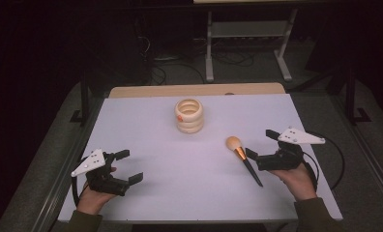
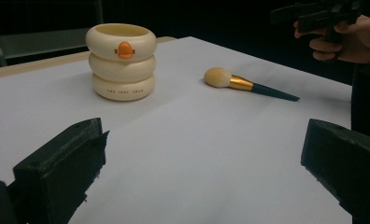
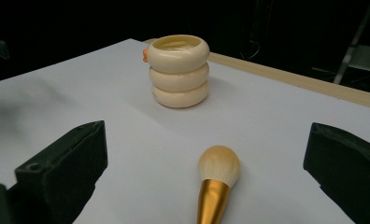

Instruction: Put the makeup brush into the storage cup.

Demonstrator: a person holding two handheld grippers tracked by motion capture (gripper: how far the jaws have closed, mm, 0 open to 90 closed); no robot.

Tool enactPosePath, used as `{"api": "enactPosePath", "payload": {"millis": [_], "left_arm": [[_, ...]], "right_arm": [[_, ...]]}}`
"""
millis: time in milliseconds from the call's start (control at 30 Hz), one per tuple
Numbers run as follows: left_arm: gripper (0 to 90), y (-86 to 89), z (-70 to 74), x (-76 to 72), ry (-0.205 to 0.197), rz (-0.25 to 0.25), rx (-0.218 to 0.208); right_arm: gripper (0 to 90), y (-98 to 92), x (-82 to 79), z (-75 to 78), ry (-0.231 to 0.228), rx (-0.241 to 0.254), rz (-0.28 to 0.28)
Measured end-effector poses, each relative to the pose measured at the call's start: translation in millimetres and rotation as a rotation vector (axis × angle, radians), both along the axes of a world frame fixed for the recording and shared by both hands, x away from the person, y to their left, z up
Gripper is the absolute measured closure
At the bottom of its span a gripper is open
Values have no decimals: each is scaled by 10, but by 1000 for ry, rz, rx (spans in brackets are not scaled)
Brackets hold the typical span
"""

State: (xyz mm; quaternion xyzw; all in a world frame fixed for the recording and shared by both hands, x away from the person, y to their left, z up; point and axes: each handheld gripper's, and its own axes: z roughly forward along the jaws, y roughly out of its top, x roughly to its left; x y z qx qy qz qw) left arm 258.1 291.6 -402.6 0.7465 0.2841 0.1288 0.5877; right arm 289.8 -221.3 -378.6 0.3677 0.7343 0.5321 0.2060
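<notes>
The makeup brush (image 1: pixel 243 158) lies flat on the white worktop (image 1: pixel 180 164), toward its right edge and slightly nearer the person's edge than the middle. Its long axis runs on a slant: the pale bristle head points toward the far-left, in the direction of the holder, and the dark handle tip points toward the near-right corner. The right tool (image 1: pixel 260 144) sits just beside the gold ferrule, on the side of the worktop's right edge, with its jaws spread wide and nothing between them. In the right gripper view the bristle head (image 3: pixel 219 164) lies straight ahead between the two jaws, so the brush is almost lined up with the tool's reach and its axis runs roughly along that view's line of sight, not across it. A pinch across the handle would likely need the tool turned or shifted first.

The left tool (image 1: pixel 129 166) rests near the worktop's near-left corner, jaws also spread and empty, well apart from the brush. The right hand is clearly the nearer one.

The cream ringed holder (image 1: pixel 189 116) stands upright near the middle of the far edge, apart from the brush, its mouth open upward.

Count: one brush, one holder built of three stacked rings with a small orange mark (image 2: pixel 124 49), two tools.
</notes>
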Motion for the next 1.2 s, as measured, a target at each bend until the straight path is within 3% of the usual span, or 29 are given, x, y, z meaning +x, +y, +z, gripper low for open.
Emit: {"api": "enactPosePath", "payload": {"millis": [1200], "left_arm": [[0,-4,3,-2,-2,-2,3]], "right_arm": [[0,128,233,27,48,-56,-2]]}}
